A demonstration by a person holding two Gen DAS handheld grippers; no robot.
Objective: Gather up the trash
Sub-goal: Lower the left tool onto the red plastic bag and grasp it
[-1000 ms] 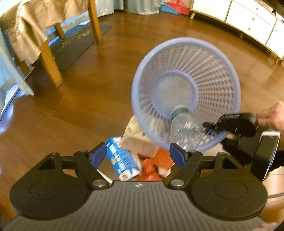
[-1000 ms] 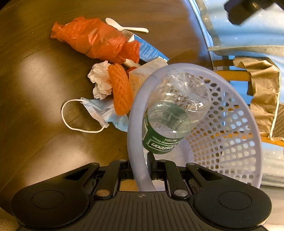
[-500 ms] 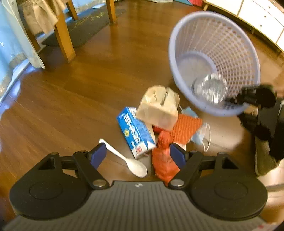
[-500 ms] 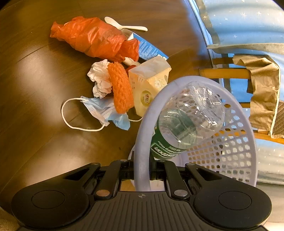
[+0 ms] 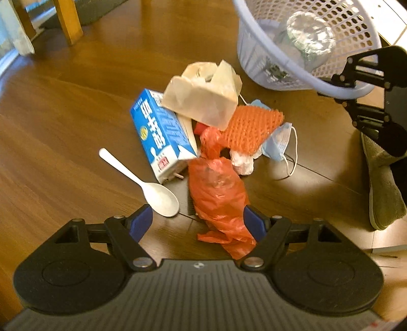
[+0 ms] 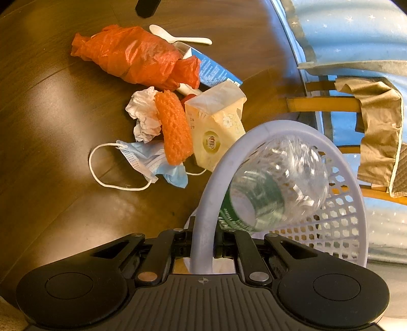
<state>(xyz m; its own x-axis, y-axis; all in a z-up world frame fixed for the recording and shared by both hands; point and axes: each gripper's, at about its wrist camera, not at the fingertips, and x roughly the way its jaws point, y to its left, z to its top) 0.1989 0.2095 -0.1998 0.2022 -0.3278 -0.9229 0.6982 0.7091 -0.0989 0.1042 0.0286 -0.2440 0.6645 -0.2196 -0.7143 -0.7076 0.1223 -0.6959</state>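
A heap of trash lies on the wooden floor: an orange plastic bag (image 5: 218,188), a blue milk carton (image 5: 159,129), a white plastic spoon (image 5: 145,182), a beige tissue pack (image 5: 203,99), an orange foam net (image 5: 250,127), a crumpled tissue (image 5: 241,163) and a blue face mask (image 5: 278,141). My left gripper (image 5: 198,220) is open just above the near end of the orange bag. My right gripper (image 6: 204,244) is shut on the rim of a lilac mesh basket (image 6: 330,216), held tilted beside the heap. A clear plastic bottle (image 6: 274,185) lies inside the basket.
A wooden chair leg (image 5: 67,21) and a dark mat stand at the far left. A person's grey shoe (image 5: 384,183) is on the floor at the right. A chair draped with tan cloth (image 6: 376,132) and a blue starred curtain (image 6: 356,30) are behind the basket.
My left gripper has dropped down and closed in on the heap, its fingers now flanking the orange bag. The basket in my right gripper has shifted right, away from the trash, uncovering the tissue pack.
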